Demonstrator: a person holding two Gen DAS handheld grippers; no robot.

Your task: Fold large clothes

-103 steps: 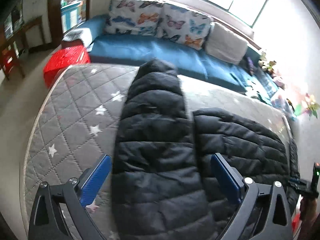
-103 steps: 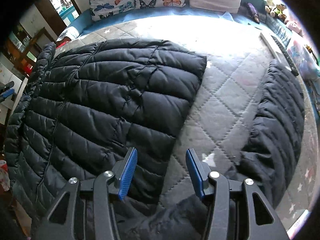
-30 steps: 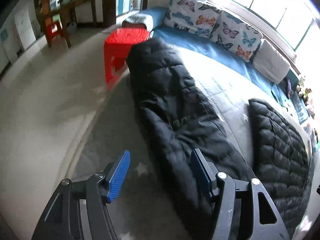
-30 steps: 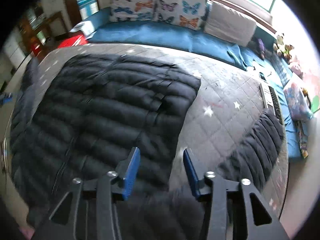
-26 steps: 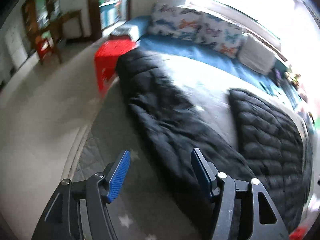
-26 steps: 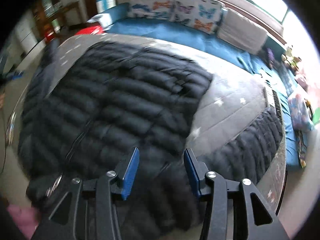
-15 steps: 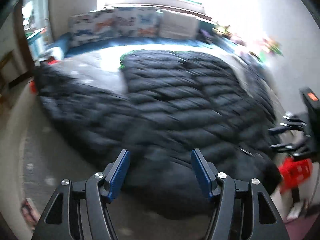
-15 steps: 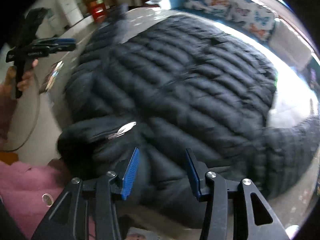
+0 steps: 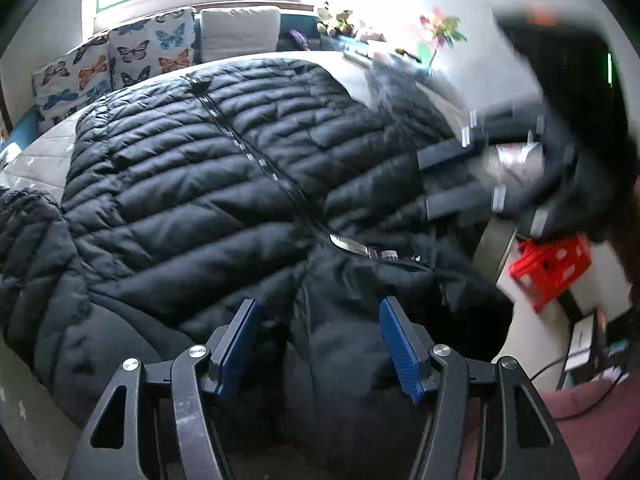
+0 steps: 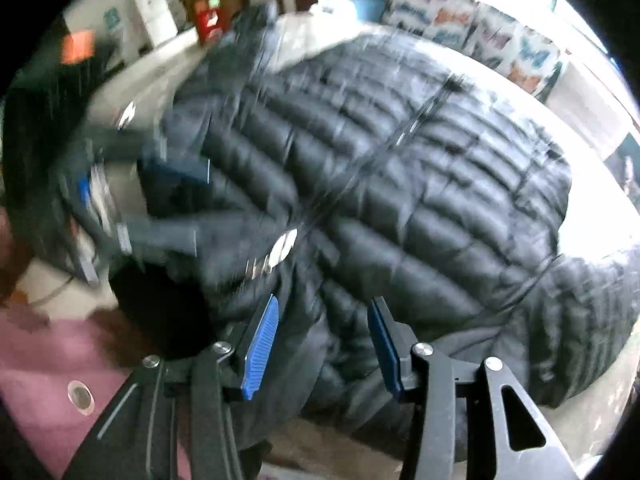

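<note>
A black quilted puffer jacket [image 9: 192, 168] lies spread on the bed, front up, its zip running away from me. The silver zip pull [image 9: 348, 244] lies near the jacket's close end. My left gripper [image 9: 316, 312] hovers open over the bunched dark fabric at that end, pads apart and pressing nothing. My right gripper [image 10: 324, 308] is open just above the same end of the jacket [image 10: 420, 168], with the zip pull [image 10: 280, 252] a little ahead of its left pad. Each wrist view shows the other gripper blurred: the right gripper [image 9: 424, 180] and the left gripper [image 10: 196, 204].
The grey quilted mattress [image 9: 40, 148] shows past the jacket's left side. Butterfly cushions [image 9: 132, 56] line the far window seat, with toys [image 9: 436, 32] beside them. A red crate [image 9: 548, 268] stands on the floor at right. A pink sleeve [image 10: 48, 344] is near the bed edge.
Both grippers swung in from the sleeves at the jacket's sides to its near end by the zip pull. The left one travelled farthest and rolled. The jaws stayed apart.
</note>
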